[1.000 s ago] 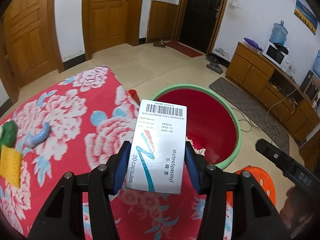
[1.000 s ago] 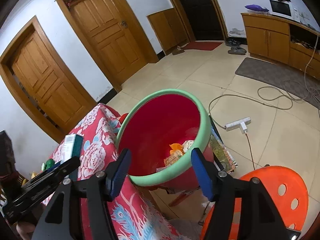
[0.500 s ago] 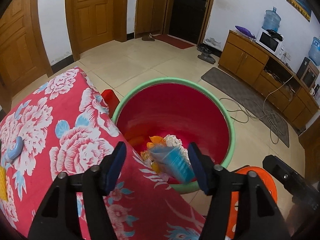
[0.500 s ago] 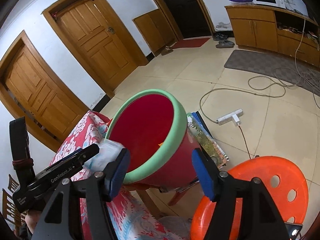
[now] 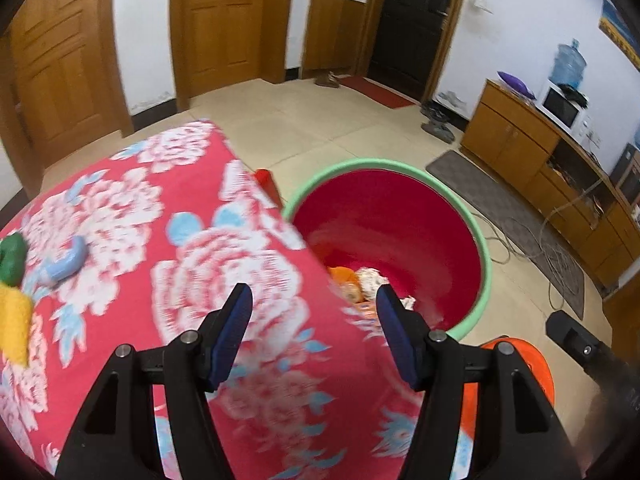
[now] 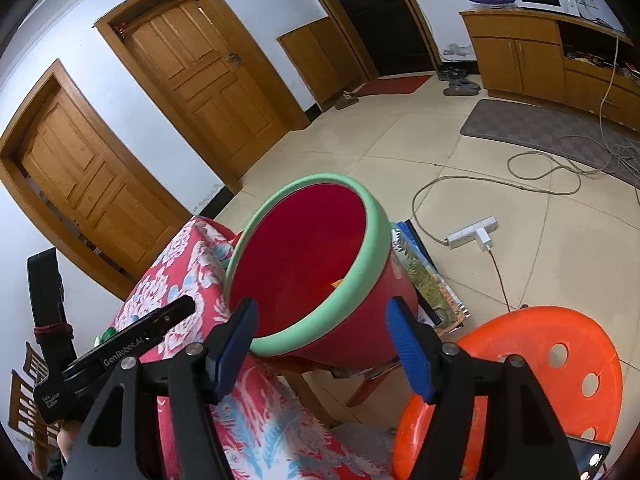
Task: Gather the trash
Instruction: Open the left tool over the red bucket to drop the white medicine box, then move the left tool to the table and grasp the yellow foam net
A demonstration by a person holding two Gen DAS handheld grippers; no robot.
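One box down: the left gripper [image 5: 314, 330], which had carried the white capsule box a second earlier, hung wide and empty beside the red bin [image 5: 482, 248], box presumably inside but not visible, right gripper [image 6: 322, 338] also wide, table trash [image 5: 60, 262] next.

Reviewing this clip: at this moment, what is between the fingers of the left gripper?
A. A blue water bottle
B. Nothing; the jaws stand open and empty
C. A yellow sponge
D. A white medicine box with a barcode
B. The left gripper has its jaws spread apart with only the red floral tablecloth and the red bucket with a green rim visible behind the gap.
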